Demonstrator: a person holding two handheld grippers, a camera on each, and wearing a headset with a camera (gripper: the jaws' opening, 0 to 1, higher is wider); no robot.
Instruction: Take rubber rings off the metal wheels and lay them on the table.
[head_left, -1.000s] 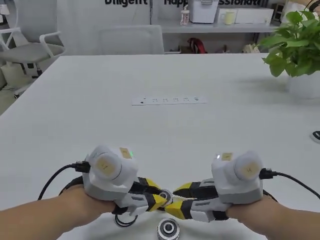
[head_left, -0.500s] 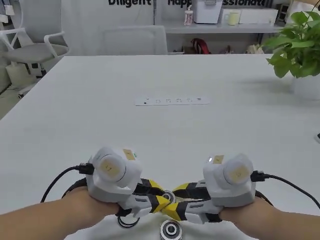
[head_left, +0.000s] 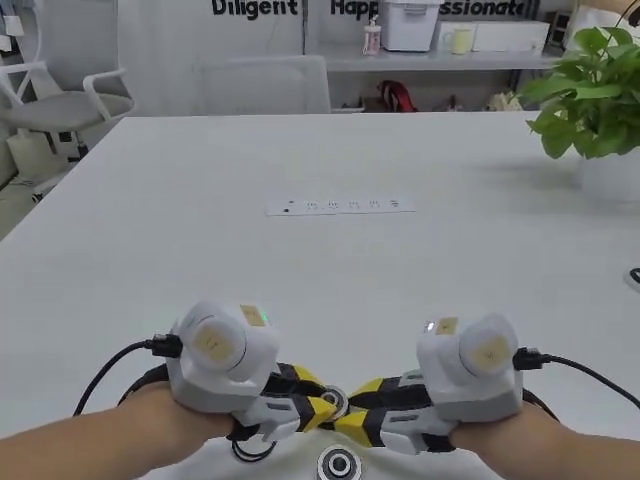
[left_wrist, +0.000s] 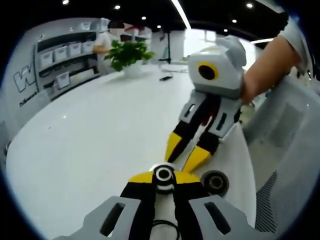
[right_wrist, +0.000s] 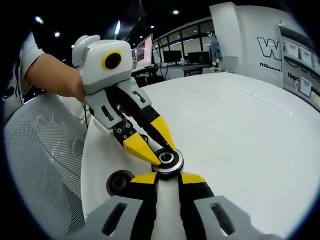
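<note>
A small metal wheel (head_left: 334, 402) with a black rubber ring (right_wrist: 174, 161) on its rim is held just above the table, between the tips of both grippers. My left gripper (left_wrist: 164, 178) is shut on the wheel (left_wrist: 164, 174) from the left. My right gripper (right_wrist: 168, 176) meets it from the right, its yellow tips pinched on the ring at the wheel's edge. A second wheel (head_left: 340, 464) stands on the table just in front of them, also seen as the wheel (left_wrist: 216, 182) past my left jaws. A loose black ring (head_left: 250, 450) lies under the left gripper (head_left: 322, 405).
The white table (head_left: 320, 280) stretches far ahead, with a flush socket strip (head_left: 338, 206) in its middle. A potted plant (head_left: 592, 95) stands at the far right. White chairs (head_left: 262, 80) and shelves are beyond the table's far edge.
Both grippers have stayed tip to tip at the wheel, with the right one rolled slightly. The head view has shifted a little.
</note>
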